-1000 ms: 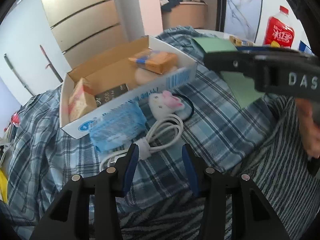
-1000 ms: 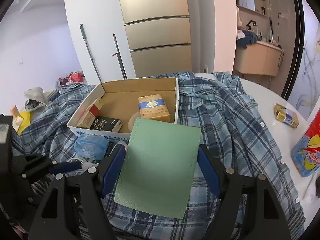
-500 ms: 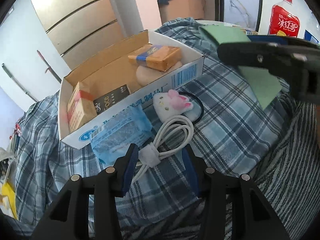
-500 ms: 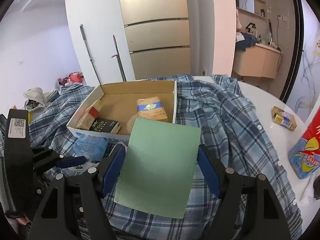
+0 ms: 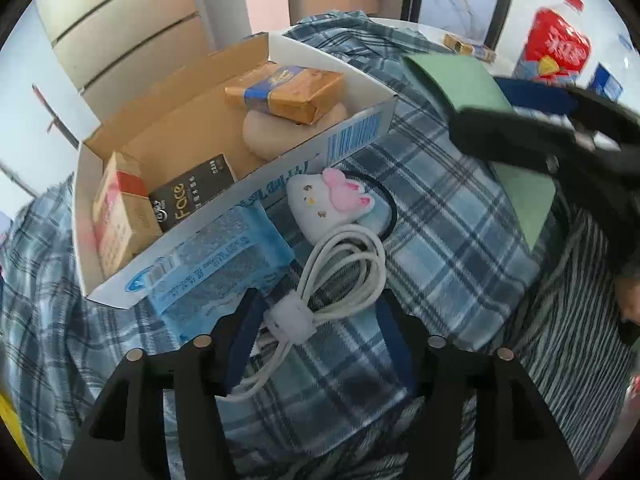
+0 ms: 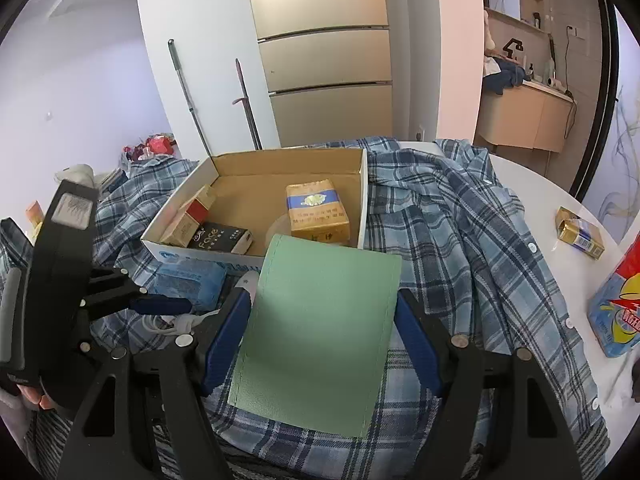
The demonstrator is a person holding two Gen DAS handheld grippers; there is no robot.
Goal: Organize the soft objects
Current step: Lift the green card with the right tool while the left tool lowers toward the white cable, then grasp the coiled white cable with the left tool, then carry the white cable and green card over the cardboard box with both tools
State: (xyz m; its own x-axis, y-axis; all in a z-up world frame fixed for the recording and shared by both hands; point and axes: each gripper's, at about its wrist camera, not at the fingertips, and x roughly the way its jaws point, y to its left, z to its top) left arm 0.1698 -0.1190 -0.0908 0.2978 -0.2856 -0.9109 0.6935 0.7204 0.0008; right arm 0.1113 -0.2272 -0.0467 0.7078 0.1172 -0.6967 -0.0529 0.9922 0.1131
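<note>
A coiled white cable (image 5: 344, 264) with a velcro strap lies on the plaid shirt (image 5: 448, 240), in front of an open cardboard box (image 5: 352, 136). My left gripper (image 5: 316, 336) points down over it. Its jaws are opening, and the strap end of the cable sits between the blue pads without being pressed. A white cat plush on a black hair tie (image 5: 320, 204) and a blue tissue pack (image 5: 216, 264) lie by the box wall. My right gripper (image 6: 322, 332) is shut on a flat green sheet (image 6: 320, 320), held above the shirt.
In the box (image 6: 256, 258) lie a yellow pack (image 6: 318, 212), a black carton (image 6: 220, 238) and a red-and-tan pack (image 6: 188, 220). A red bottle (image 5: 556, 48) and a gold pack (image 6: 580, 232) stand on the white table at right. Striped cloth (image 5: 560, 320) lies nearest me.
My left gripper has moved forward and tipped down over the cable, and its jaws have widened around the strap end. The right gripper with the green sheet has stayed still.
</note>
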